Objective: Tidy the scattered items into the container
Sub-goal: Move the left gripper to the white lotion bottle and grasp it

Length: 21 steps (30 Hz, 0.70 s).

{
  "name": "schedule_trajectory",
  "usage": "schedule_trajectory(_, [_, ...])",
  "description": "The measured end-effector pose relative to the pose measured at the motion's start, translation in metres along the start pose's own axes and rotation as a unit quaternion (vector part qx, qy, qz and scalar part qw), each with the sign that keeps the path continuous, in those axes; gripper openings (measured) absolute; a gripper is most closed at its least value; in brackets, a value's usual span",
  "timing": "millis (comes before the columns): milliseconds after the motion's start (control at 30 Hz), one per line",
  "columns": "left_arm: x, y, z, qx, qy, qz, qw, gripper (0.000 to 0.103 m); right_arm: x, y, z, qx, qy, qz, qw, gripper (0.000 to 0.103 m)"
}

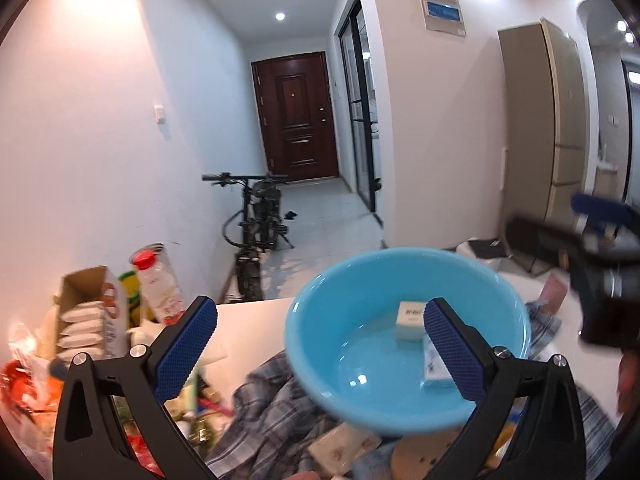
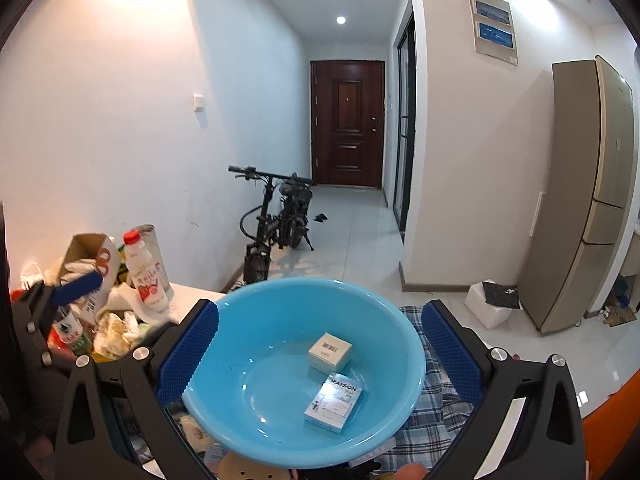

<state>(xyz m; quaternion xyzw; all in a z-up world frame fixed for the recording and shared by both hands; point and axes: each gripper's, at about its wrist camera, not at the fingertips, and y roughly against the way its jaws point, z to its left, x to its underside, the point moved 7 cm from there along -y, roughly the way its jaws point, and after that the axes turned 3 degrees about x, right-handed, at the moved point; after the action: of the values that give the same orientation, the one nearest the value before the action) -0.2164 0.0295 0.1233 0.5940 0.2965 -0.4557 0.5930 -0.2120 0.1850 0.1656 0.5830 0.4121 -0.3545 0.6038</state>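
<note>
- A white-walled hallway runs back to a dark brown panelled door (image 2: 347, 122), with a black folding bicycle (image 2: 276, 220) parked against the wall; nearer lies a white table (image 1: 240, 316), mostly buried under clutter.
- The left gripper (image 1: 320, 348) holds its blue-padded fingers wide apart, gripping nothing; its right finger (image 1: 450, 350) hides part of the basin's contents.
- The right gripper (image 2: 320, 352) is likewise spread with nothing between the pads, its fingers straddling the round light-blue plastic basin (image 2: 248, 420) at nine and three o'clock.
- Inside the basin lie a small white square box (image 2: 329, 352) and, at its five o'clock, a flat blue-and-white printed carton (image 2: 335, 406), the two just beside each other.
- A blue-grey checked cloth (image 2: 436, 412) is crumpled under and around the basin; things beneath it are too blurred to name.
- At ten o'clock, an open cardboard box (image 1: 90, 312) and a red-capped white plastic bottle (image 2: 144, 276) stand upright amid the jumble.
- The bottom edge cuts off a tan disc (image 1: 424, 454).
</note>
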Motion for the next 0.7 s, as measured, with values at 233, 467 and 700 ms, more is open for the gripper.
schedule_trajectory(233, [0.039,0.035,0.007,0.017,-0.008,0.015,0.9997,0.103,-0.004,0.022,0.019,-0.016,0.02,-0.02,0.999,0.103])
schedule_trajectory(467, [0.11,0.036,0.011,0.038,-0.019,0.074,0.9964,0.103,-0.006,0.032,0.032,-0.017,0.041,-0.029,0.999,0.103])
schedule_trajectory(700, [0.178,0.022,0.007,0.09,-0.027,0.131,0.987,0.103,-0.009,0.037,0.027,-0.019,0.038,-0.034,0.999,0.103])
